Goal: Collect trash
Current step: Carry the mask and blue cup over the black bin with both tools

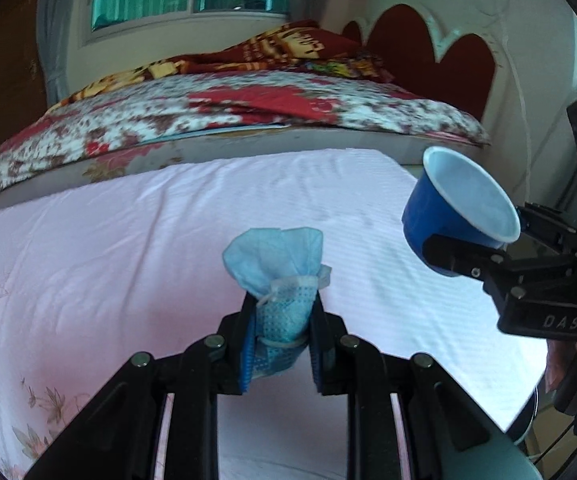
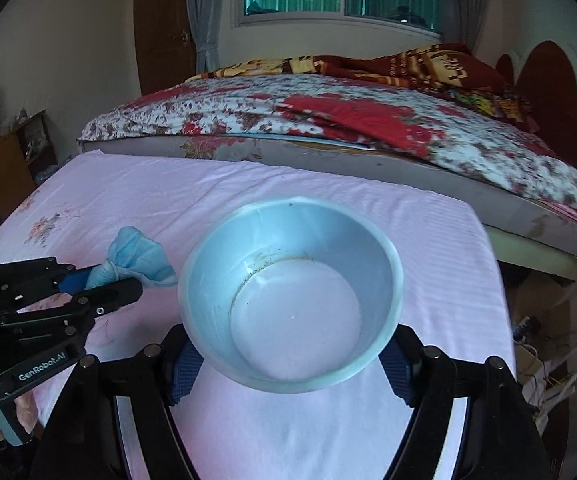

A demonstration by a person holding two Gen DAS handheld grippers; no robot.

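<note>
Two pairs of black hand-held tongs are seen above a table [image 1: 88,232] draped in a pale pink cloth, with a bed [image 1: 248,108] under a floral quilt behind it.

The left tongs [image 1: 282,342] are closed on a crumpled blue face mask [image 1: 276,264], bunched and bound by its own ear loop. The bundle is clamped near its base, and the loose top fans out toward 12 o'clock. The mask is judged to be very light, soft and compressible; a hold low on the dense bound part looks firmer than one on the floppy edges, which would fold away.

The right tongs [image 2: 288,364] are spread wide around a blue paper cup [image 2: 288,300] with a white inside, held off the table with its mouth tipped toward the camera. In the left wrist view the same cup [image 1: 460,212] sits at about 2 o'clock from the mask, well apart from it. The cup is judged light, thin-walled and easily crushed; a gentle squeeze across the sidewall suits it best. A brownish ring is seen on the inner wall, so some residue is possible.

No bin or bag for the trash is in view. The cup's outer wall hides the contact with the pads in the right wrist view. Both frames are softly blurred, and the person's hands are cut off at the edges.
</note>
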